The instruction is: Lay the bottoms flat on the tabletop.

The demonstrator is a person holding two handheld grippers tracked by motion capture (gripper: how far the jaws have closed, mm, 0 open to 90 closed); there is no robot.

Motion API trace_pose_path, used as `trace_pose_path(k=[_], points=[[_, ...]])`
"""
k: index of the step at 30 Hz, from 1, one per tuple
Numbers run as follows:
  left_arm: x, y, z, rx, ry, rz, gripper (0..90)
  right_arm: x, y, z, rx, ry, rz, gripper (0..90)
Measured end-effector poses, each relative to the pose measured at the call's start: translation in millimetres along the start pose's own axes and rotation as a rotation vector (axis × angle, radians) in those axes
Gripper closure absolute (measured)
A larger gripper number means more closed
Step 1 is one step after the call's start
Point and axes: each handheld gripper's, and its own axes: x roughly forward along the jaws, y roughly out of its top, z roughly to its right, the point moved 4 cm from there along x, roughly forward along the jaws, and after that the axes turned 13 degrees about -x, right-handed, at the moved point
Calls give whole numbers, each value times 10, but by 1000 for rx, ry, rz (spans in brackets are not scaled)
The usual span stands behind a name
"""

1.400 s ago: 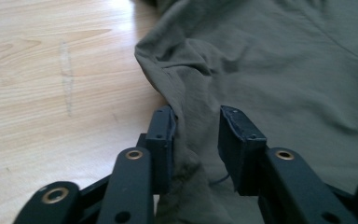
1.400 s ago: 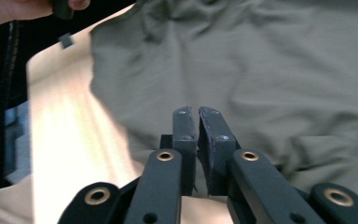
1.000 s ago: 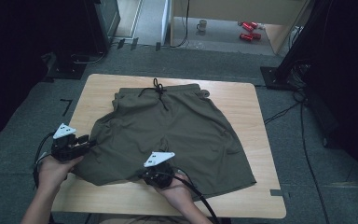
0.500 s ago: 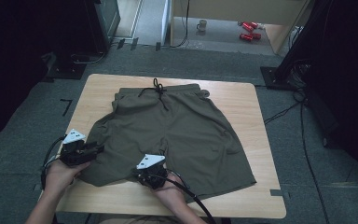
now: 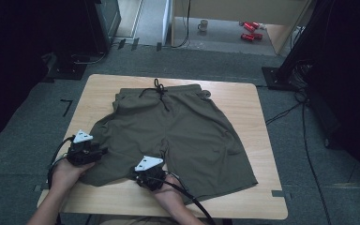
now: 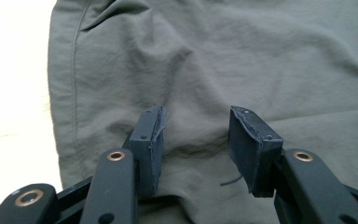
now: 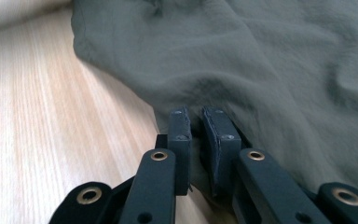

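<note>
Now I'm pinching the shorts [image 5: 178,129], lying flat on the tabletop [image 5: 243,101], at the near-left leg's hem with my right gripper [image 7: 196,130], fingers nearly closed on cloth, while my left gripper [image 6: 196,140] is hovering wide, readying a second hold.

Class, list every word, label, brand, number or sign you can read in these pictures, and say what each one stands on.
None can be read.
The olive shorts show no label or print.
The red cans on the floor beyond the wooden table are too small and blurred to read.
The mug near them shows no readable mark.
</note>
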Motion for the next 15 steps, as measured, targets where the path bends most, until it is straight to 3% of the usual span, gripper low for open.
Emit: trace_pose_path(k=[3,15], points=[[21,-19,-20,3,8,-12,559,-80,-61,-48,-23,4,-4,819],[16,-27,-57,5,6,3,559,-487,-355,-71,5,74,-47,842]])
